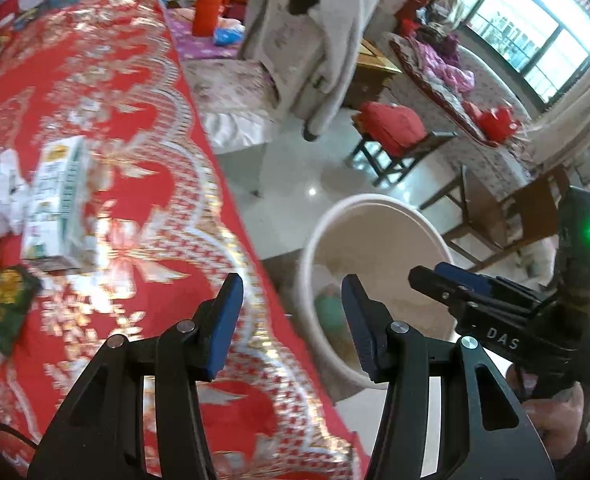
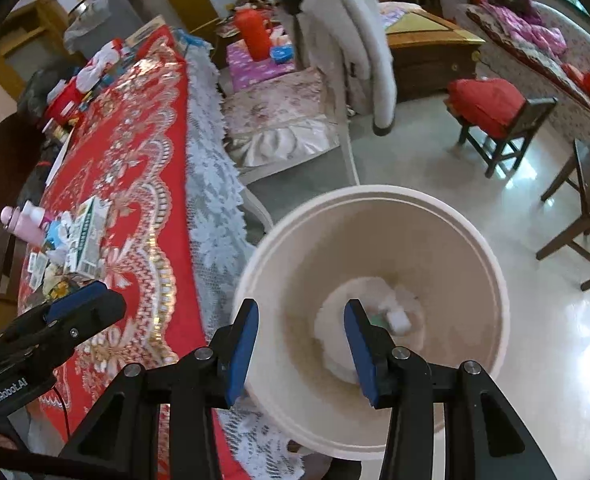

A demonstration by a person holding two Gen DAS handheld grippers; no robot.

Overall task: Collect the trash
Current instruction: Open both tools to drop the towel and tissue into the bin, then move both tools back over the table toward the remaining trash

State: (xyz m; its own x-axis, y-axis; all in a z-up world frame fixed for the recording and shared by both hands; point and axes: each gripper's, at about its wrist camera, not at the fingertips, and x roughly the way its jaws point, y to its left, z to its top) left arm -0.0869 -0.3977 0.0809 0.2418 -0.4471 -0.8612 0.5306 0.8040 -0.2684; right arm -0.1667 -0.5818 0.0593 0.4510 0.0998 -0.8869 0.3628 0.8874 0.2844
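A cream bin stands on the floor beside the red-clothed table; white and green trash lies at its bottom. My right gripper is open and empty, above the bin's mouth. My left gripper is open and empty, over the table's edge next to the bin. The right gripper also shows in the left wrist view, over the bin. A white-green carton and a green wrapper lie on the table; the carton also shows in the right wrist view.
A white lace cloth hangs off the table edge. A chair with a white coat, a stool with a red bag and a wooden chair stand on the glossy floor. A pink bottle and more clutter lie on the table.
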